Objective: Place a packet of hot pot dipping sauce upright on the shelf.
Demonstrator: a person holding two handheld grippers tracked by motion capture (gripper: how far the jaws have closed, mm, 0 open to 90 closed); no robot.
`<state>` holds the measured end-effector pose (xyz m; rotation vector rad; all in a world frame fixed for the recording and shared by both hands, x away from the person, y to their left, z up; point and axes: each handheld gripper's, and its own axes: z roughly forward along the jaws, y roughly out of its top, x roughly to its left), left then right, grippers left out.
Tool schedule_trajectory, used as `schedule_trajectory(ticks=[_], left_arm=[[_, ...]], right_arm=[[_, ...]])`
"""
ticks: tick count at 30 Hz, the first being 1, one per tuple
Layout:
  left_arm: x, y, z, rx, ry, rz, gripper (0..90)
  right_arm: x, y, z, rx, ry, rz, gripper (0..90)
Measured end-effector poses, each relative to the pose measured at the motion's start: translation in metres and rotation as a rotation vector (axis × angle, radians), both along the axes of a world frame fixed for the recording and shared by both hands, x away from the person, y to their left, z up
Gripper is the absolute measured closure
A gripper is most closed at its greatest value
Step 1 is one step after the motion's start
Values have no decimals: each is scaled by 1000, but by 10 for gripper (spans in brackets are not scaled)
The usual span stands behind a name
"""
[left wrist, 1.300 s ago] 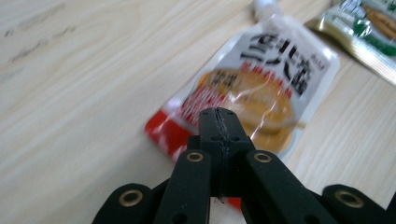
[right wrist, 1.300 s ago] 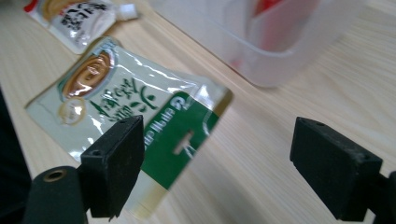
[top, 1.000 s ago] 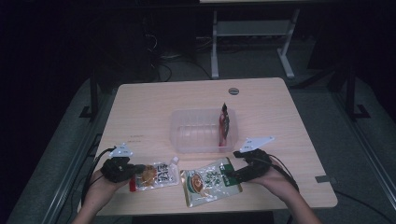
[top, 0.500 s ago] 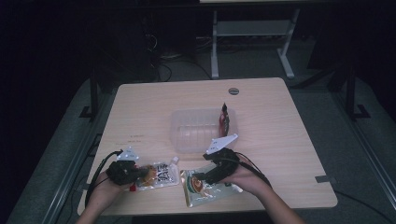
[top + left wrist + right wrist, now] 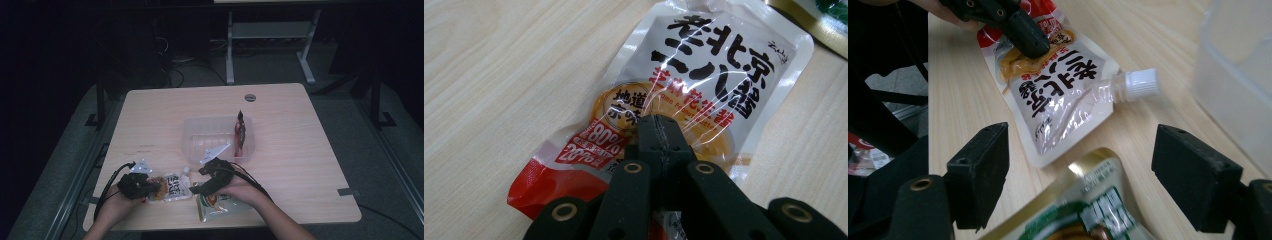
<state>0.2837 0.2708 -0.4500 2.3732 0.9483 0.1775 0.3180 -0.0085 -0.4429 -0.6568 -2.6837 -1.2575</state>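
Note:
A white spouted pouch (image 5: 175, 186) with black lettering and a red bottom lies flat near the table's front edge. My left gripper (image 5: 156, 187) is shut, its closed tips (image 5: 658, 125) resting on the pouch (image 5: 719, 65) over the orange print. The right gripper view shows the same contact, left gripper (image 5: 1030, 45) on pouch (image 5: 1063, 95), white cap (image 5: 1140, 82) pointing at the container. My right gripper (image 5: 197, 187) hovers open over a green-gold packet (image 5: 220, 204), aimed at the pouch. Its jaws (image 5: 1080, 165) have just been closing a little and grip nothing.
A clear plastic container (image 5: 192, 127) stands mid-table with a red packet (image 5: 240, 132) upright at its right side. Its wall (image 5: 1238, 65) is close on the right in the right gripper view. The table's front edge runs just below both hands.
My right gripper moved left from the green-gold packet's right end to its left end, near the pouch. The left gripper stayed on the pouch.

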Motion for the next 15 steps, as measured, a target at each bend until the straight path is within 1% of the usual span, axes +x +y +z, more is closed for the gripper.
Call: schedule_trajectory(ticks=[2, 3, 6, 8, 9, 10, 11, 13, 15], left_arm=[[0, 1, 0, 5, 3, 0, 900], [0, 1, 0, 5, 3, 0, 900], [0, 1, 0, -2, 8, 0, 900], [0, 1, 0, -2, 6, -1, 900], [0, 1, 0, 1, 3, -4, 900], [0, 2, 0, 2, 3, -4, 900], [0, 2, 0, 2, 2, -6, 899], [1, 2, 0, 0, 5, -7, 899], [1, 2, 0, 1, 7, -7, 900]], right_arm=[[2, 7, -4, -3, 13, 9, 233], [3, 10, -6, -12, 11, 13, 235], [5, 17, -12, -33, 27, 9, 244], [6, 22, -15, -31, 47, 6, 250], [7, 23, -17, -31, 45, 15, 259], [7, 24, -18, -39, 41, 21, 264], [7, 25, -18, -40, 56, 16, 273], [8, 27, -19, -42, 44, 21, 299], [8, 29, -19, -38, 60, 33, 317]])
